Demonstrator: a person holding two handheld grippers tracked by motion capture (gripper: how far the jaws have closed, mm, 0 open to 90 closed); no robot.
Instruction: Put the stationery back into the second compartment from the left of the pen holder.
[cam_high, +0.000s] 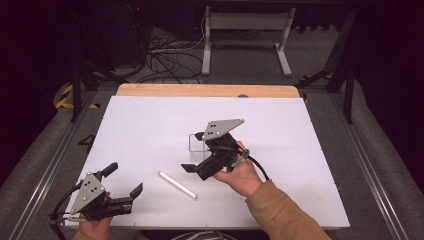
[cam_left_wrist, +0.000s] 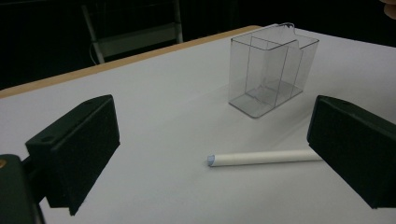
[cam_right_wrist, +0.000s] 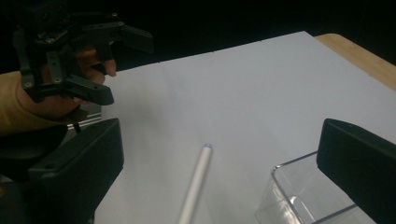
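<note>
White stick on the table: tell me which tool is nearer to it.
Right. The right tool hovers open just beyond the white stick, beside the clear box. The left tool sits open at the table's near left corner, farther off.

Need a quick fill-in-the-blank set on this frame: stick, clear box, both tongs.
1. The white stick lies flat on the ____ sheet.
2. The clear box stands ____, holding nothing.
3. The left tongs grip ____; their jaws are apart.
4. The right tongs have jaws that are ____.

Missing words: white; upright; nothing; open
</note>
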